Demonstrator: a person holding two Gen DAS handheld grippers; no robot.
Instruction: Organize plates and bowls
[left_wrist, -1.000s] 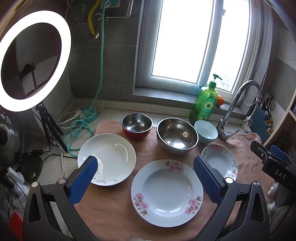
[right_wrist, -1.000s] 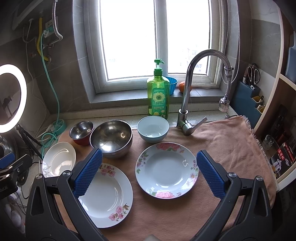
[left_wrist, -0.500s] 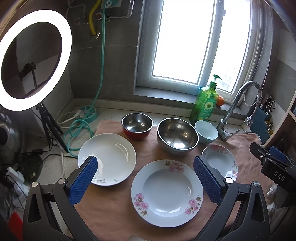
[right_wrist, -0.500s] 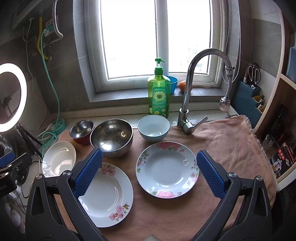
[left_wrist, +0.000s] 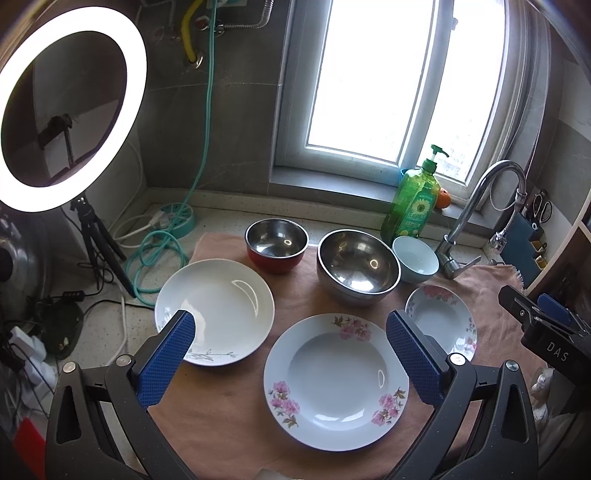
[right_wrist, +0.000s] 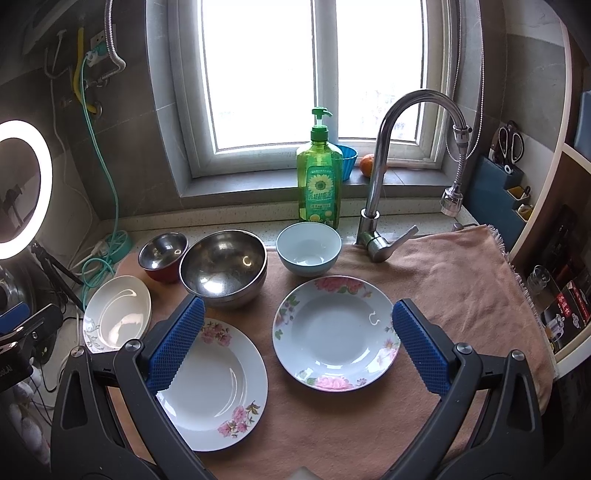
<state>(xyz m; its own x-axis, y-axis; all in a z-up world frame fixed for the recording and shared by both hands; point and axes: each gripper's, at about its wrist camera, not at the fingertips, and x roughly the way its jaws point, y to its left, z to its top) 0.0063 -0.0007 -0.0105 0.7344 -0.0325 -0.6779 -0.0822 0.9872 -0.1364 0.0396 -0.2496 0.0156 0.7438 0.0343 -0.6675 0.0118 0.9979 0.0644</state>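
Grippers: left gripper and right gripper both hang above the counter with blue-padded jaws spread wide and nothing between them.
Nearest plates: large white deep plate with pink flower sprays lies low centre in the left wrist view; smaller white plate with a pink floral rim fills the centre of the right wrist view — the two sit side by side, apart.
Left plate: plain white round plate with a thin grey sprig, centre left in the left wrist view, half off the peach-brown cloth mat onto the speckled counter.
Bowls behind: small steel bowl with a red outside, large steel mixing bowl and pale blue ceramic bowl stand in a row, each upright; the blue one looks close against the big steel one.
Far: green dish-soap pump bottle, chrome curved tap, window, white ring light upper left.
Progress: nothing stacked or nested — judging by the layout, the sorting has not begun; three plates and three bowls are all left to gather.
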